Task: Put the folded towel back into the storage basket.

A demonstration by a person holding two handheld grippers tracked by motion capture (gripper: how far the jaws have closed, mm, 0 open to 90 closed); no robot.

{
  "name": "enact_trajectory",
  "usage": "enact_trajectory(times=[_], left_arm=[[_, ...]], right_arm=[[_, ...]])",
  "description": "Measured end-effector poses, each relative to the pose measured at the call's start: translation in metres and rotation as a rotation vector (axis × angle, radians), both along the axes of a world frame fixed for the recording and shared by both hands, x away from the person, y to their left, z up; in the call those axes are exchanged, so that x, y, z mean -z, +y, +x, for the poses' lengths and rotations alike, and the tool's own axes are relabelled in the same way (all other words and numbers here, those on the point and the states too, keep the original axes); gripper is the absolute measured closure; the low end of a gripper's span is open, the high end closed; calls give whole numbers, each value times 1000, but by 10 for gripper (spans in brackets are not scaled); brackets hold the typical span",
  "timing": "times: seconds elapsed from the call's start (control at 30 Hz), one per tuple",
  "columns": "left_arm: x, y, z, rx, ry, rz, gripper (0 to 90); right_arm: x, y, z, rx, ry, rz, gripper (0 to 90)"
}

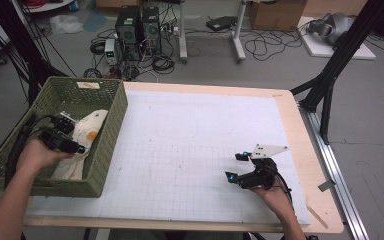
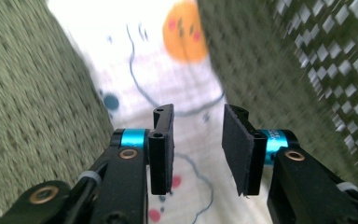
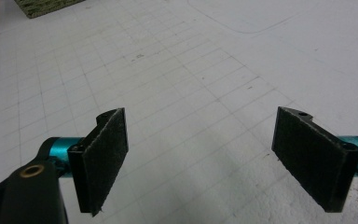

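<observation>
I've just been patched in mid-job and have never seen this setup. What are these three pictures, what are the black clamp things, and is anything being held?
No robot here: a person holds a two-jaw tool in each hand. The high view looks down on the table; the other two views come from cameras riding on each tool. The left tool is down inside the green basket, over a white printed cloth; its jaws stand apart with nothing pinched between the pads. The right tool hovers over the bare gridded mat, jaws wide open, holding nothing. The basket sits at the table's left edge.
</observation>
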State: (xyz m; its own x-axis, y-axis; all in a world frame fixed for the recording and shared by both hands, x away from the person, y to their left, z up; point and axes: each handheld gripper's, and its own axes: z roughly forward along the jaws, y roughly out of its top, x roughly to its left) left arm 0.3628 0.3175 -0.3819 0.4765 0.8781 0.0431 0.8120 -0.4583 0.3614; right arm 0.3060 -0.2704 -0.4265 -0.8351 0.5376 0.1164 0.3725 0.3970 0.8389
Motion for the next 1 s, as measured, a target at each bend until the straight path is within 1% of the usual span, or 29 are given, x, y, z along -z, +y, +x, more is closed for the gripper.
enact_trajectory(times=[0.07, 0.1, 0.2, 0.23, 0.3, 0.33, 0.37, 0.4, 0.43, 0.47, 0.57, 0.63, 0.67, 0.77, 0.8, 0.87, 0.97, 1.0], left_arm=[[5, 1, 0, 1, 16, 33, 634], [8, 1, -1, 2, 30, 53, 630], [15, 4, -2, -1, 63, 79, 630], [16, 5, -2, 2, 70, 83, 630], [14, 5, -2, 1, 53, 75, 628], [12, 5, -2, -1, 41, 58, 628], [10, 6, -2, -4, 20, 38, 628], [7, 7, -2, -8, -5, 28, 632], [5, 8, -2, -11, -23, 11, 633], [3, 10, -2, -12, -40, -5, 633], [-3, 13, -2, -14, -118, -32, 635], [-6, 16, -1, -19, -167, -43, 638], [-8, 18, 0, -23, -185, -50, 644], [-13, 24, 3, -32, -258, -88, 673], [-14, 25, 6, -39, -267, -92, 684], [-17, 27, 12, -37, -281, -86, 685], [-20, 29, 20, -29, -319, -103, 688], [-21, 29, 23, -29, -332, -117, 690]], right_arm=[[0, 0, 0, 0, 1, 1, 176], [0, 0, 0, 0, 0, 0, 176], [0, 0, 0, 0, 3, 0, 176], [0, 0, 0, 1, 2, 0, 176], [0, 0, 0, 1, 3, 1, 176], [0, 0, 0, 2, 3, 1, 176], [0, 1, -1, 2, 8, 1, 176], [0, 1, -1, 2, 7, 1, 176], [0, 0, 0, 3, 0, -1, 176], [0, 1, 0, 2, 3, -2, 176], [0, 0, 0, 4, 2, 0, 176], [0, 0, -1, 7, 6, 0, 176], [-1, 0, -1, 8, 9, 2, 176], [-1, 0, -3, 13, 6, 2, 176], [-2, 0, -3, 13, 4, 1, 176], [-2, 0, -5, 18, 4, 2, 176], [-5, 0, -8, 24, -9, 6, 176], [-5, -1, -9, 27, -10, 9, 176]])
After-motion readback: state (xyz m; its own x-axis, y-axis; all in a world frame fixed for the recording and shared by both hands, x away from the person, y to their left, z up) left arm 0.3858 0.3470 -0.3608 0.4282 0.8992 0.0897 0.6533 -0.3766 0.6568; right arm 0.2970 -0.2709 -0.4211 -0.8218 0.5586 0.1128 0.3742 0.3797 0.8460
